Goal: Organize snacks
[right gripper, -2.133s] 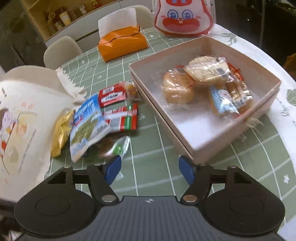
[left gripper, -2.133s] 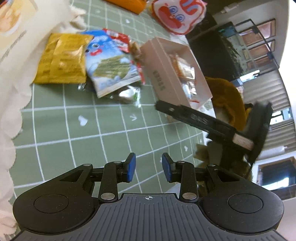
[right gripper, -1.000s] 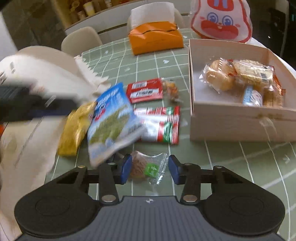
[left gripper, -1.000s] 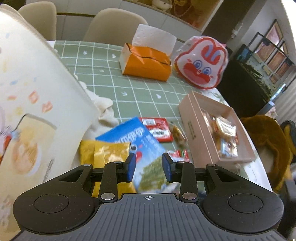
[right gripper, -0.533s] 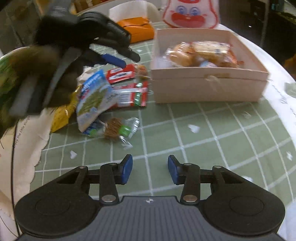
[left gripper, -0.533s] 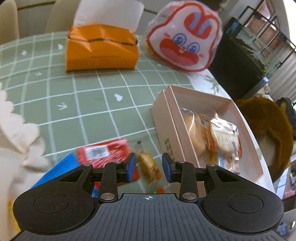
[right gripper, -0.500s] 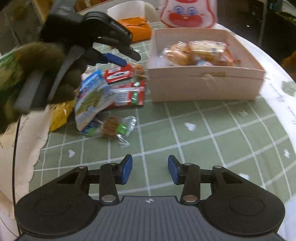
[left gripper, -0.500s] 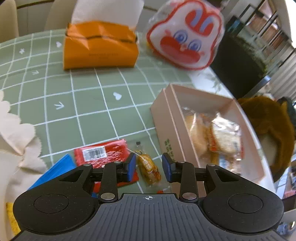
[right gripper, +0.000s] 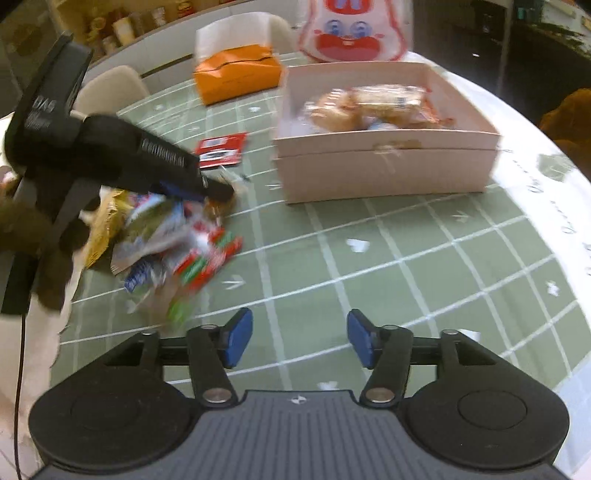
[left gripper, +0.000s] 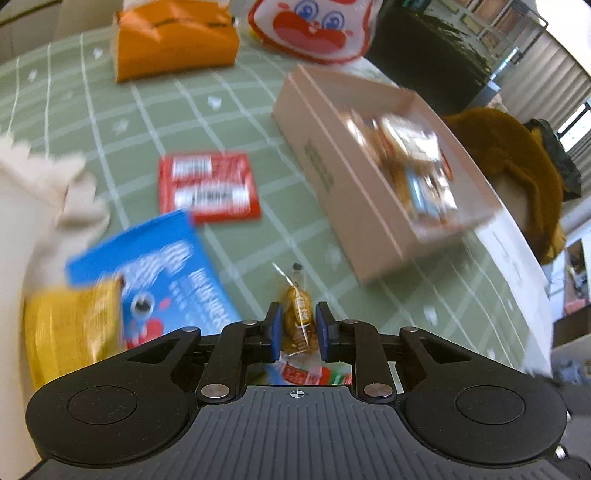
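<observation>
Amber wrapped snack (left gripper: 298, 325), one, seemingly pinched in left gripper (left gripper: 298, 328); one pink box (left gripper: 354, 206)

orange tissue box (left gripper: 173, 35), rabbit-face bag (left gripper: 312, 26), chair (right gripper: 110, 92)

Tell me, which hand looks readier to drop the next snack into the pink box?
Probably the left: its tongs have just closed around a small golden snack near the pink box. The right tongs hang open, empty.

Our left gripper (left gripper: 298, 326) points steeply down, and its jaws have just been closing, the blue pads now pressing on a small wrapped snack (left gripper: 299, 321) between them. Our right gripper (right gripper: 300, 339) also tilts downward; its jaws have just been opening and stand wide apart with nothing between them.
</observation>
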The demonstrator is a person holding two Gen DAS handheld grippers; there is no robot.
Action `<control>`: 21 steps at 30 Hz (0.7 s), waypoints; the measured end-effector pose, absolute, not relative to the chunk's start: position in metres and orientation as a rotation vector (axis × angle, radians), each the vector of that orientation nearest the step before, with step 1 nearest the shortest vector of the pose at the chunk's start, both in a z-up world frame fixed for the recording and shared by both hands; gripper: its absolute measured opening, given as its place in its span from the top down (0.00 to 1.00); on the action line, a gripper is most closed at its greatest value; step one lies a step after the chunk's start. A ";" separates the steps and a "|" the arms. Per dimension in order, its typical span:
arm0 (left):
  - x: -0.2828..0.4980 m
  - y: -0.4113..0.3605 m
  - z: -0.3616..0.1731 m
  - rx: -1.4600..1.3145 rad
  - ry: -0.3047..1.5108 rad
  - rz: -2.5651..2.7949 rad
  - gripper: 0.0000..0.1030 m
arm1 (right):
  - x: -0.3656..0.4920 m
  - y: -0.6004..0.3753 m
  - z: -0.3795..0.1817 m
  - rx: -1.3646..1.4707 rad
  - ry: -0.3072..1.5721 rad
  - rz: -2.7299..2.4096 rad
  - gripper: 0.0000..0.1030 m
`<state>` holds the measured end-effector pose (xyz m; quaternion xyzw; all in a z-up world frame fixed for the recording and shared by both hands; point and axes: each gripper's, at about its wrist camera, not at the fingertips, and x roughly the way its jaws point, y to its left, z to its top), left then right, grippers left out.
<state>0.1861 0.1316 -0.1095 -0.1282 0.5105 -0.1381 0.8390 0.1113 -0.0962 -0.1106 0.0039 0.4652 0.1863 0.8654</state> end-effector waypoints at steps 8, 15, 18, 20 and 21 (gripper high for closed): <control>0.127 0.161 -0.090 -0.465 1.011 -0.243 0.77 | 0.109 -0.050 -0.105 -0.054 0.951 0.532 0.32; 0.076 0.188 -0.075 -0.496 0.995 -0.036 0.77 | 0.121 -0.010 -0.112 -0.090 0.963 0.607 0.32; 0.060 0.197 -0.082 -0.556 1.006 0.023 0.77 | 0.126 0.012 -0.120 -0.152 0.949 0.621 0.29; 0.052 0.199 -0.088 -0.571 1.014 0.037 0.77 | 0.125 0.022 -0.122 -0.193 0.918 0.629 0.29; 0.050 0.197 -0.091 -0.570 1.019 0.040 0.77 | 0.124 0.024 -0.122 -0.208 0.911 0.631 0.33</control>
